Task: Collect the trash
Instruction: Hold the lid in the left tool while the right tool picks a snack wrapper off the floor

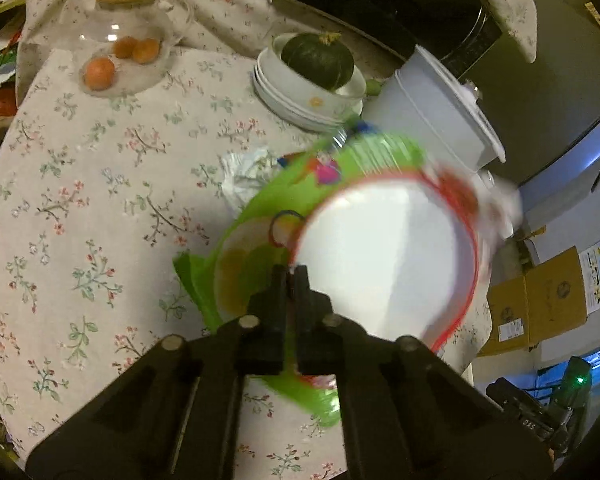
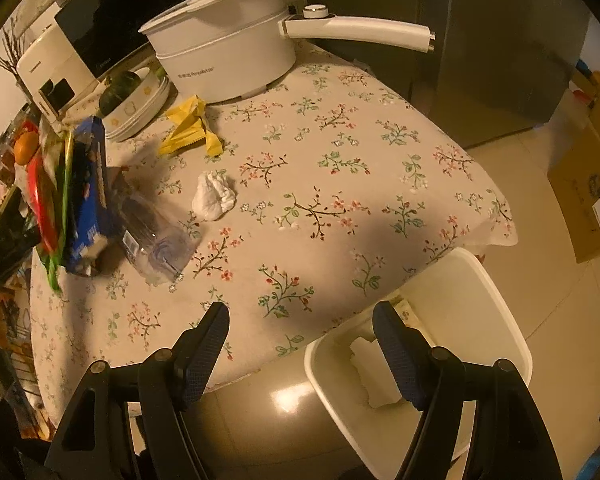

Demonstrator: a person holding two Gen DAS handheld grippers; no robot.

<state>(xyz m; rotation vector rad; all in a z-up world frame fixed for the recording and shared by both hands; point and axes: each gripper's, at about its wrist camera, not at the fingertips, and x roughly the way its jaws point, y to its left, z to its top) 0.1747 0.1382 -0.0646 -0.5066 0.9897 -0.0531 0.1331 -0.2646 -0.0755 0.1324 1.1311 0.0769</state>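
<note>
In the left wrist view my left gripper is shut on the near rim of a green paper bowl with a red rim and white inside, which is tilted and blurred. A crumpled white tissue lies just behind it on the floral tablecloth. In the right wrist view the same green bowl is at the left edge beside a blue packet and a clear plastic bottle. The tissue and a yellow wrapper lie farther in. My right gripper hangs open over the table's near edge, holding nothing.
A white bin with paper in it stands on the floor under the table's corner. A white electric pot, stacked bowls holding a dark squash, and a glass jar of oranges line the back. Cardboard boxes sit on the floor.
</note>
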